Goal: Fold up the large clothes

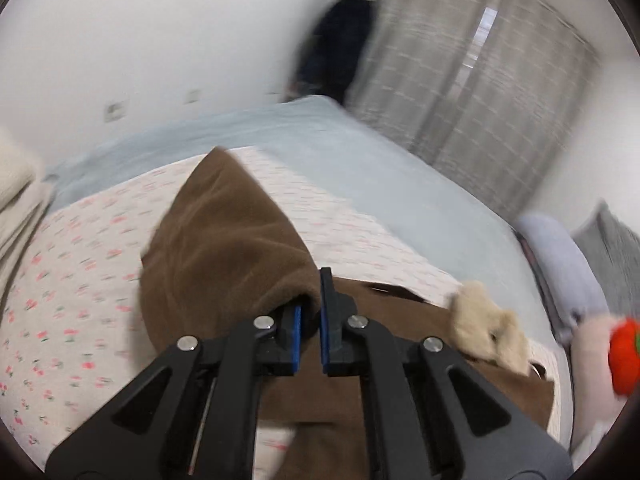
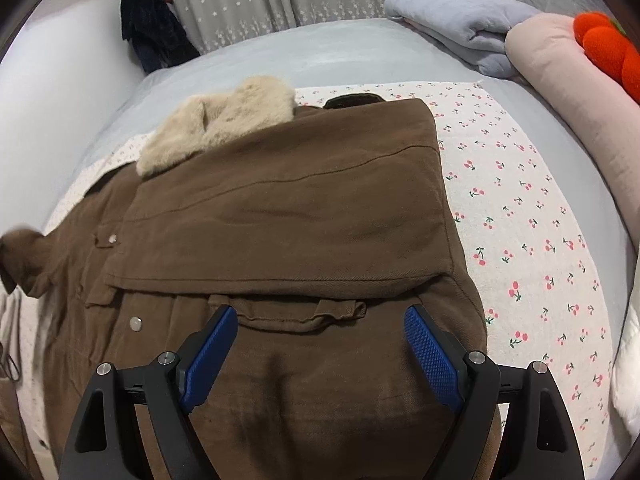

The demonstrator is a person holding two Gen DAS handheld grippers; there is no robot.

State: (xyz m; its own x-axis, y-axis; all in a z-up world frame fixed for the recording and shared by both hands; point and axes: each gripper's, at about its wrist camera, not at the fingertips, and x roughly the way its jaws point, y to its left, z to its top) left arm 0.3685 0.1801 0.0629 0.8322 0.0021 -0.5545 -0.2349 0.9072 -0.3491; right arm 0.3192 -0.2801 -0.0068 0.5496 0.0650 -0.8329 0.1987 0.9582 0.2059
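Coat: your brown coat (image 2: 280,216) lies spread on the cherry-print sheet (image 2: 532,240), which covers the near part of the bed (image 2: 320,56). One side panel is folded over the body, its edge running across just ahead of your right gripper.
Collar: the cream fur collar (image 2: 224,124) sits at the far end of the coat, partly tucked under the folded panel.
Sleeve: the brown sleeve (image 1: 224,236) rises from the sheet in a peak; its cuff end sits between your left fingers, while the rest of the coat lies flat below.
Left gripper: your left gripper (image 1: 311,320) is clamped on the sleeve, the blue pads nearly together with cloth pinched between them.
Right gripper: your right gripper (image 2: 320,352) hovers over the lower body of the coat with its fingers wide apart, holding nothing.
Bed edge: a folded pale blue blanket (image 2: 460,20) lies at the far right corner, beside a long pink bolster (image 2: 568,100) with an orange plush (image 2: 604,48) on it.
Background: a grey curtain (image 2: 248,0) hangs behind the bed, and a dark garment (image 2: 152,28) hangs beside it by the wall.
Left view: blurred, so fine detail there is unclear.
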